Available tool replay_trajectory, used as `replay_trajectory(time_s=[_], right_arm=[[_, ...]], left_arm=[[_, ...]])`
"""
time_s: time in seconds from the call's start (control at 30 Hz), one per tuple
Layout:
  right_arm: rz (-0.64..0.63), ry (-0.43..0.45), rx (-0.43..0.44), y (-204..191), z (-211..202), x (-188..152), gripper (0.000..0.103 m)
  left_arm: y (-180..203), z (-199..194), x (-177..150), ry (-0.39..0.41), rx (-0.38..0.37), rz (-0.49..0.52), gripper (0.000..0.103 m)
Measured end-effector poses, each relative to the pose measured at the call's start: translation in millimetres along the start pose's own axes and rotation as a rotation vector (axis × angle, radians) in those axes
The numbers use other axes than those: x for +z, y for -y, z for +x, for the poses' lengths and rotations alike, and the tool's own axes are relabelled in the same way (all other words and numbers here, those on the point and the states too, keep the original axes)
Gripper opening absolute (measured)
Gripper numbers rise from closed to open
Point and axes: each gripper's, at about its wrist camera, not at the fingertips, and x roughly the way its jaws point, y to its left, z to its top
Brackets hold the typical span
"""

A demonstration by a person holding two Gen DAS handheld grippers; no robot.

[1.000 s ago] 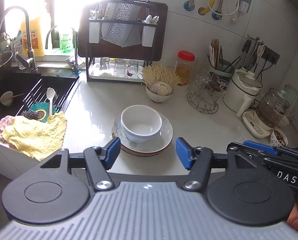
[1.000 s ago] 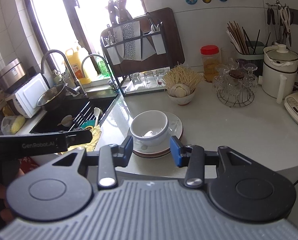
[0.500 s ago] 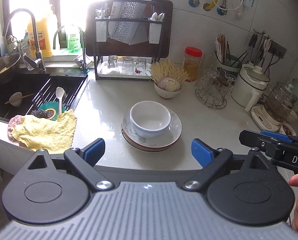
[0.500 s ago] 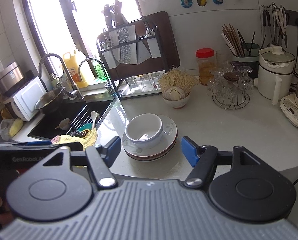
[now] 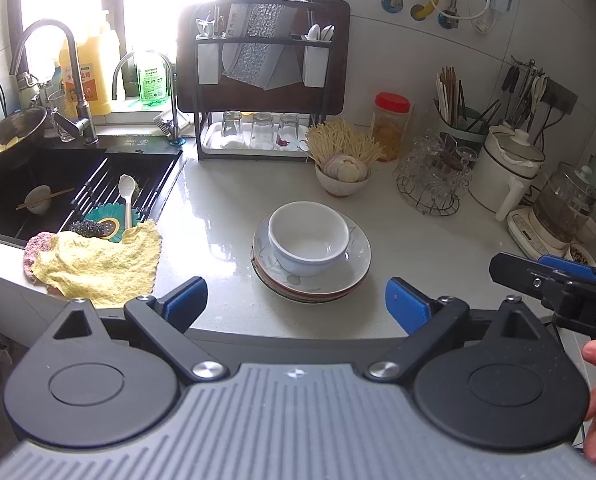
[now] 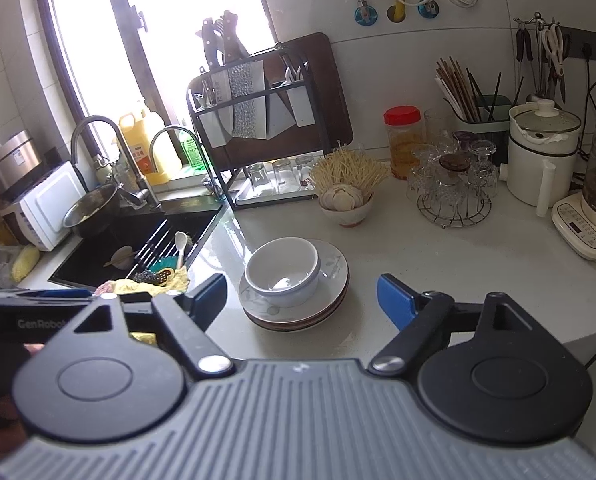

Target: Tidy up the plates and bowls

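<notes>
Lower plates under the bowl showed rims only; count unclear. Right gripper beside the bowl was cut by the frame edge.

The bowl was plain white. The top plate under it was pale grey-white with a grey leaf pattern; the plates below showed red-brown edges. The counter was glossy speckled white. A yellow cloth lay at the counter's left edge beside the black sink — over a pink one. The jar had a red lid and amber contents. Both grippers — left and right — were black with blue pads.
</notes>
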Motion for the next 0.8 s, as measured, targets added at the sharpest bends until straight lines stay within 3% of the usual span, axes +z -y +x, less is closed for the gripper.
replay_trajectory(time_s=[0.03,0.1,0.8], right_arm=[[-0.001,0.002,-0.001,0,0,0,0.095],[0.009,0.009,0.004,1,-1,-1,0.103],[0.013,0.007,-0.015,4,-9,-11,0.103]], left_arm=[[0,-1,-1,0.001,-0.001,-0.002,0.098],[1,-1,-1,0.000,0.003,-0.004,0.098],[10,-6,-13,-0.002,-0.005,0.009,0.098]])
